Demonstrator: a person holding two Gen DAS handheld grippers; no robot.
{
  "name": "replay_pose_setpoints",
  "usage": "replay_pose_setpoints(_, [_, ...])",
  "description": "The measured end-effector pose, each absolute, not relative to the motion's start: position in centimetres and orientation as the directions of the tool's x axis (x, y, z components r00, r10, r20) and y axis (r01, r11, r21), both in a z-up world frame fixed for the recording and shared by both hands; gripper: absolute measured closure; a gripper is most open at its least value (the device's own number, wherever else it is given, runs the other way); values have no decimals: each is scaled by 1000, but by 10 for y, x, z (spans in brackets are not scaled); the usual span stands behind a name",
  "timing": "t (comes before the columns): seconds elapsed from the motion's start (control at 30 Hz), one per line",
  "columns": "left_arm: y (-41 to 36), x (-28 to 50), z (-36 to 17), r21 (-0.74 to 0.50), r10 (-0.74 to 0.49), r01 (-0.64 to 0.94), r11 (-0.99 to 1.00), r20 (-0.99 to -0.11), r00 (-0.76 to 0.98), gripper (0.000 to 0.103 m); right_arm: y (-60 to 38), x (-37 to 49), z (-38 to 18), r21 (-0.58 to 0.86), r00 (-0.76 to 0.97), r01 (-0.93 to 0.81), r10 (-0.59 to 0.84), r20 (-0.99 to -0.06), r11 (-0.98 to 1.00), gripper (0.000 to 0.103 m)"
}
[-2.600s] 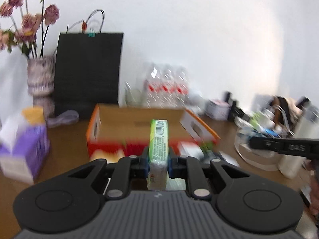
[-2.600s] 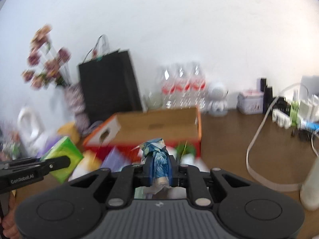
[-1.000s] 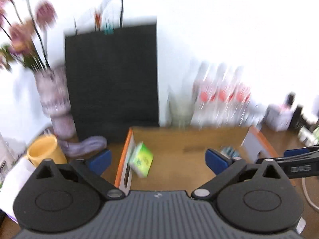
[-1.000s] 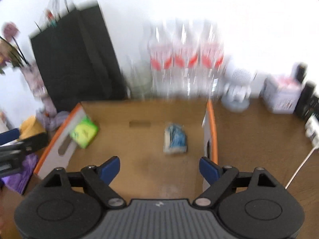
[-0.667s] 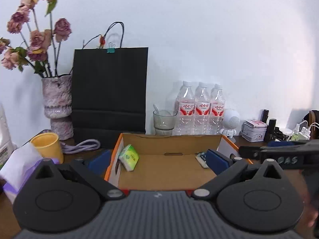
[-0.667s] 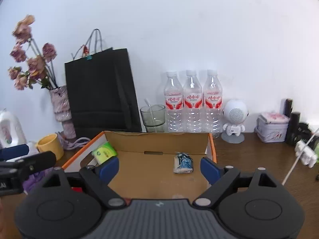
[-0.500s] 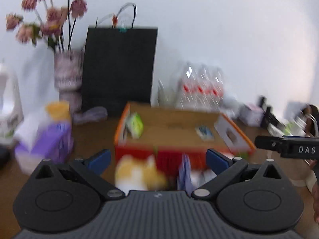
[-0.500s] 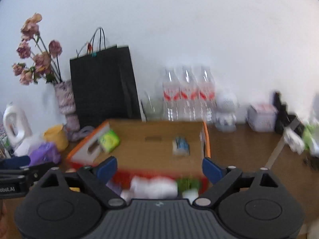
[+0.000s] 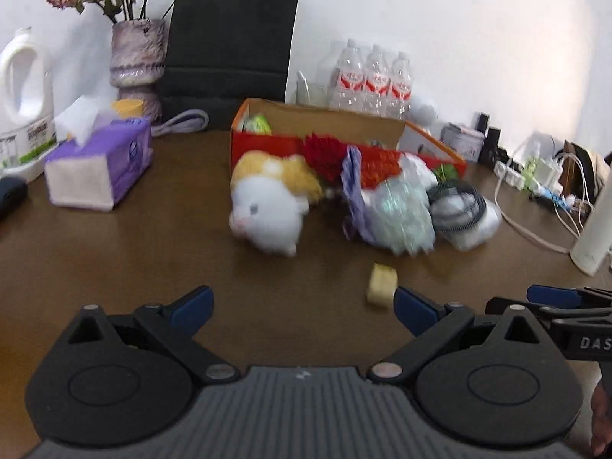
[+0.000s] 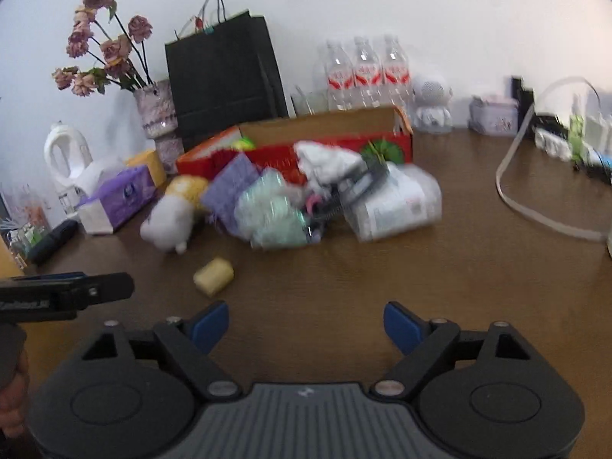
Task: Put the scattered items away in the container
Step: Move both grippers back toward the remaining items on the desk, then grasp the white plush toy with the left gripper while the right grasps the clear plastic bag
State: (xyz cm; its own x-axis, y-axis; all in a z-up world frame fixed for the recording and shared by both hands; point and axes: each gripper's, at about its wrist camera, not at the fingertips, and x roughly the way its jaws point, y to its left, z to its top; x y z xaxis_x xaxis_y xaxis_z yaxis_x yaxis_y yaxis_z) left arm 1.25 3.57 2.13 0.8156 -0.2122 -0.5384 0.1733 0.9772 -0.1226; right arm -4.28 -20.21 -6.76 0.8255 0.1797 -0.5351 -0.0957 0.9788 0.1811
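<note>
L wrist: box (image 9: 317, 130) at back of table (image 9: 114, 267), green pack (image 9: 258, 124) inside at left end. Plush (image 9: 267, 199), bags piled against its front; yellow block (image 9: 381, 285) loose, nearer. L gripper (image 9: 302, 304) wide, empty.

R wrist: same box (image 10: 325, 130), long axis L-R. Block (image 10: 214, 276) ahead-left. R gripper (image 10: 306, 325) closing, nothing between.

Both fisheye views are brightly and evenly lit with soft shadows, their corners vignetted black and edges bowed, while motion blur smears the plush toy (image 9: 273, 206) and plastic-wrapped packages (image 10: 390, 201) against a washed-out white wall (image 9: 440, 19).
</note>
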Motion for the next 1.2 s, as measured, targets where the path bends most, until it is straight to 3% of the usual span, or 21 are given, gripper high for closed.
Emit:
replay_pose_setpoints(0.1, [40,49,23,-113,-193,157,981,-509,839,0,-195,-14,-56,145,838,-123,181,-514,982,16])
replay_pose_setpoints(0.17, [41,80,20,-106,-155,116,988,-537,829,0,-186,9,-52,127,837,-160,203,-509,979,17])
replay_pose_setpoints(0.23, [41,107,15,-97,-132,93,991,-566,814,2,-177,30,-52,115,831,-201,231,-506,973,27])
replay_pose_setpoints(0.27, [42,118,11,-92,-124,86,992,-582,804,8,-172,41,-53,103,825,-211,234,-515,972,30])
replay_pose_setpoints(0.37, [49,134,2,-135,-135,65,989,-620,773,41,-156,66,-61,69,800,-225,225,-557,972,56])
replay_pose_setpoints(0.53, [55,121,5,-134,-134,67,989,-598,790,48,-150,73,-70,86,790,-234,241,-563,968,69])
replay_pose_setpoints(0.9, [74,7,54,-129,-121,65,990,-502,856,55,-174,11,-13,154,885,-210,255,-389,965,71])
replay_pose_setpoints(1.2, [61,-63,73,-59,-148,136,989,-469,870,56,-182,-57,1,156,912,-204,245,-328,967,71])
